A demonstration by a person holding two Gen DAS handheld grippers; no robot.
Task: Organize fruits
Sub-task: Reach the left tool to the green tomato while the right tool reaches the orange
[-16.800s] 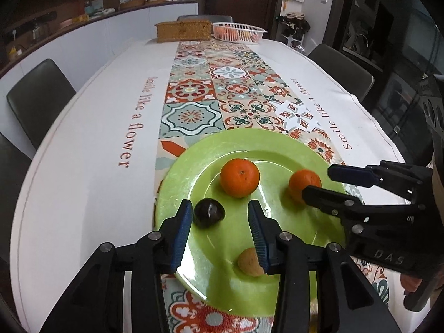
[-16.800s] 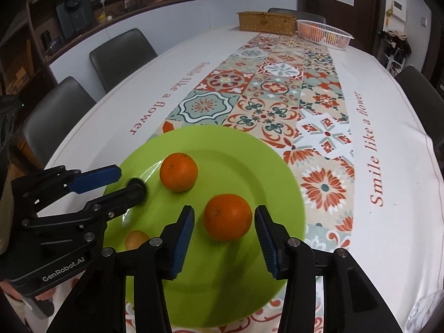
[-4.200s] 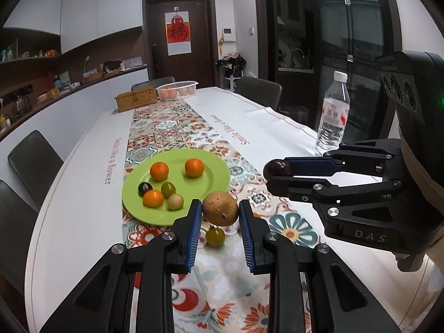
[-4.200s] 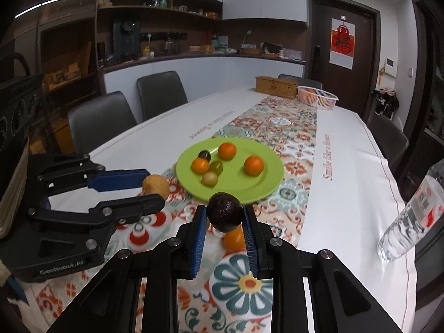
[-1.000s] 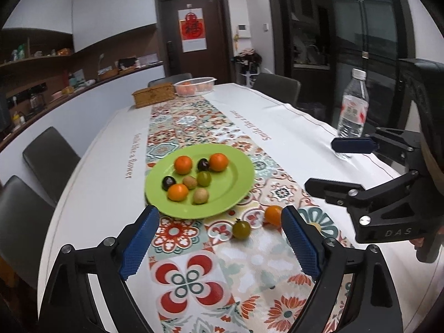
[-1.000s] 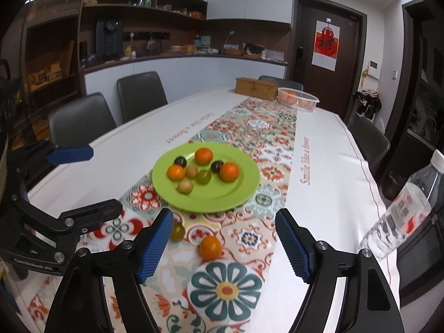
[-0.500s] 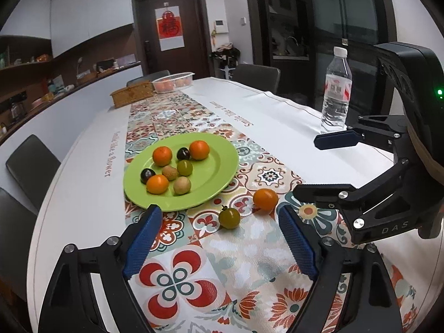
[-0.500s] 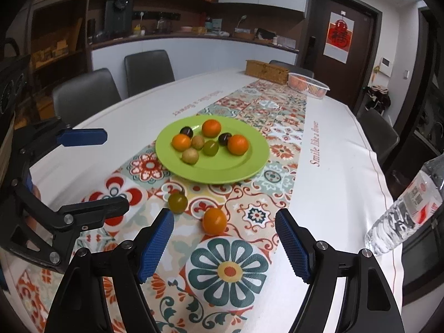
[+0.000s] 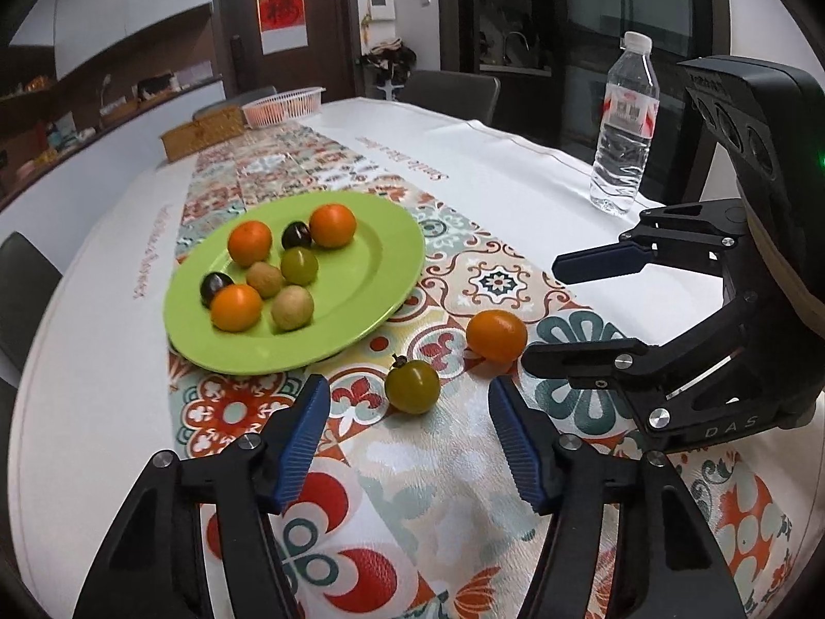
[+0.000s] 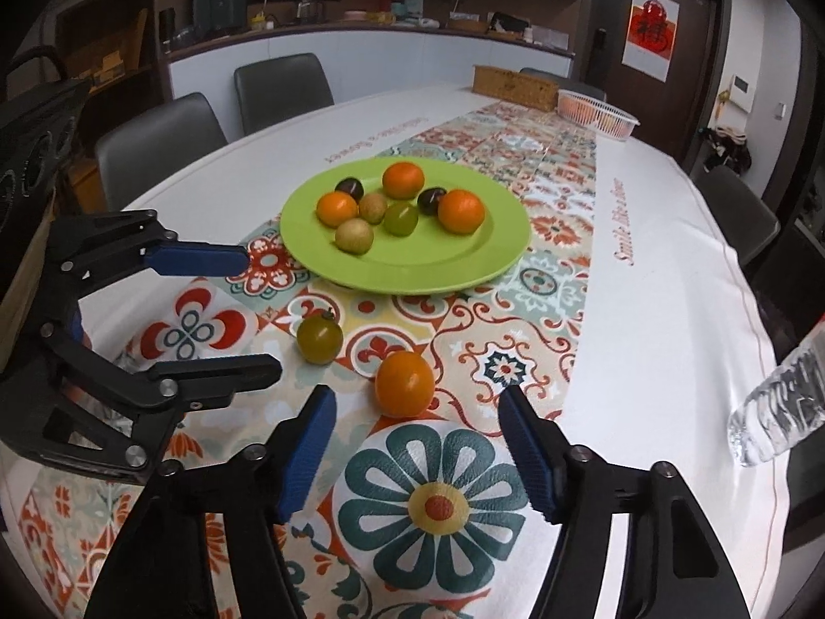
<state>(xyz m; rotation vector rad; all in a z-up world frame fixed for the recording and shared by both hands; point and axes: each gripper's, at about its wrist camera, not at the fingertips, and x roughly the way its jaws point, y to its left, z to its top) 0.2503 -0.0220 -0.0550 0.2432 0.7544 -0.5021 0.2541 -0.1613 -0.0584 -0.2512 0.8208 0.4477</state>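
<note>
Blue-padded fingers on both tools are standing wide apart w/ nothing between them. I'm holding the left gripper (image 9: 407, 443) low over the patterned runner (image 9: 438, 464), its jaws framing a green tomato (image 9: 412, 388) lying on the cloth just beyond the tips, not touching either pad. I'm holding the right gripper (image 10: 415, 443) beside it, on the right, jaws equally spread & empty; an orange (image 10: 404, 383) is sitting on the runner just ahead of its tips, slightly left of centre in the right wrist view. In that view the green tomato is lying to the left of the orange, near but apart.

Farther out, a green plate (image 9: 371, 278) is resting on the runner, carrying 3 oranges, 2 dark plum-like fruits, 1 green tomato & 2 tan-brown round fruits, all clustered on the left half as seen from the left wrist cam.

On the right a water bottle (image 9: 626, 129) is standing upright on the white tablecloth (image 9: 515, 155). At the far end a wicker box (image 10: 514, 81) & a white basket (image 10: 598, 112) are sitting side by side.
</note>
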